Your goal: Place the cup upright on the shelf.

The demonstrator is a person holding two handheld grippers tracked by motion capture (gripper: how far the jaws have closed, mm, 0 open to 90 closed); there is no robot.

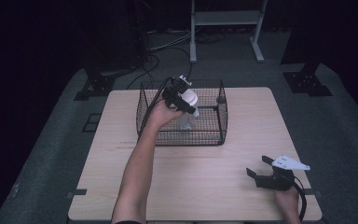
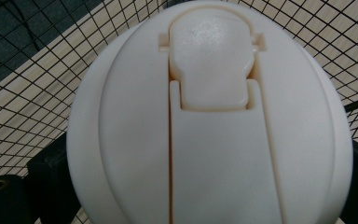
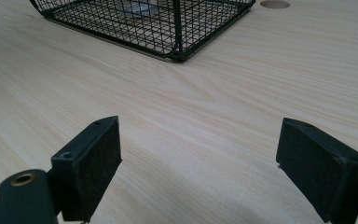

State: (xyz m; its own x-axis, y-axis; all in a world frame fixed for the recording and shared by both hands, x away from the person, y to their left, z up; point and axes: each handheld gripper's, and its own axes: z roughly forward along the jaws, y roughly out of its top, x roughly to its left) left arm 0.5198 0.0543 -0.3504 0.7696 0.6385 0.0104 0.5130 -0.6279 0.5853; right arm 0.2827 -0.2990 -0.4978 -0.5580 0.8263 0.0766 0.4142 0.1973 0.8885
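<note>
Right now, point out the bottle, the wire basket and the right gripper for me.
bottle (image 2: 209,126), left gripper view, on its white flip lid.
wire basket (image 1: 223,109), high view, on its right mesh wall.
right gripper (image 1: 256,166), high view, midway between its open jaw tips.

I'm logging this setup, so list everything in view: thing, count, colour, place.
wire basket: one, black, standing on the far middle of the table.
bottle: one, clear body with a white flip-top lid, upright inside the wire basket.
table: one, light wood, centre of the scene.
frame legs: one set, pale grey, on the floor beyond the table.
cables: several, dark and light, on the grey floor behind the table.
left hand-held gripper: one, black, shut on the bottle just below its lid, over the wire basket.
right hand-held gripper: one, black with a grey plate, open, at the table's near right.
</note>
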